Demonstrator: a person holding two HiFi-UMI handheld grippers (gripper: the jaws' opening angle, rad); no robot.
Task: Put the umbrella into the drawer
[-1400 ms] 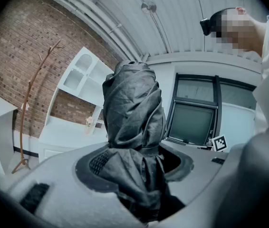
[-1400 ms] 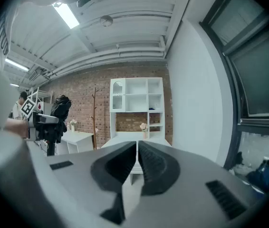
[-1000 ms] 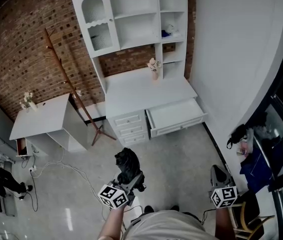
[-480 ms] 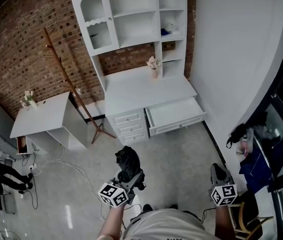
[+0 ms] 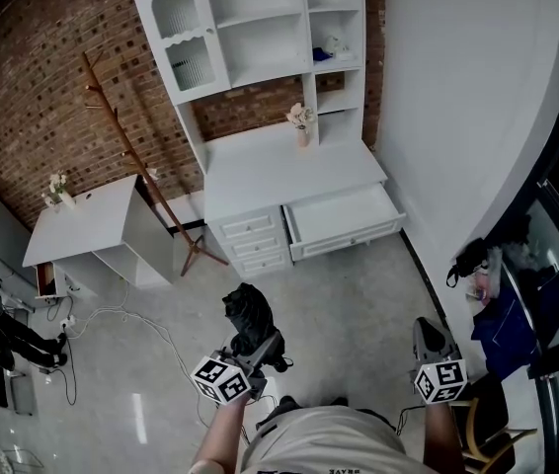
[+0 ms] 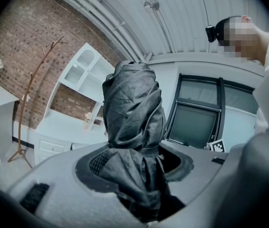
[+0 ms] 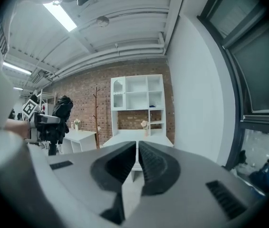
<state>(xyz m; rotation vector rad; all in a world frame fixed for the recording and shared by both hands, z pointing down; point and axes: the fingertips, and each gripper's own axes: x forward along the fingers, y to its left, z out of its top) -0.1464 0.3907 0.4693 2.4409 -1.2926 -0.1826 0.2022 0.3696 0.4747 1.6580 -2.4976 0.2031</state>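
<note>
Jaws of the left gripper (image 6: 139, 175) are squeezing the umbrella (image 6: 132, 103), the right gripper (image 7: 138, 160) is pinching shut on nothing, and the drawer (image 5: 349, 242) is sitting open.

They're wearing a pale grey T-shirt (image 5: 331, 449); left gripper (image 5: 251, 338) and right gripper (image 5: 428, 332) are sporting grey shells, dark ribbed fingers (image 7: 149, 164), black-and-white marker cubes (image 5: 222, 380).

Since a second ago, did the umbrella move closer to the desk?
Cannot tell. The head view itself shifted, and the umbrella sits about as far from the desk as before.
</note>
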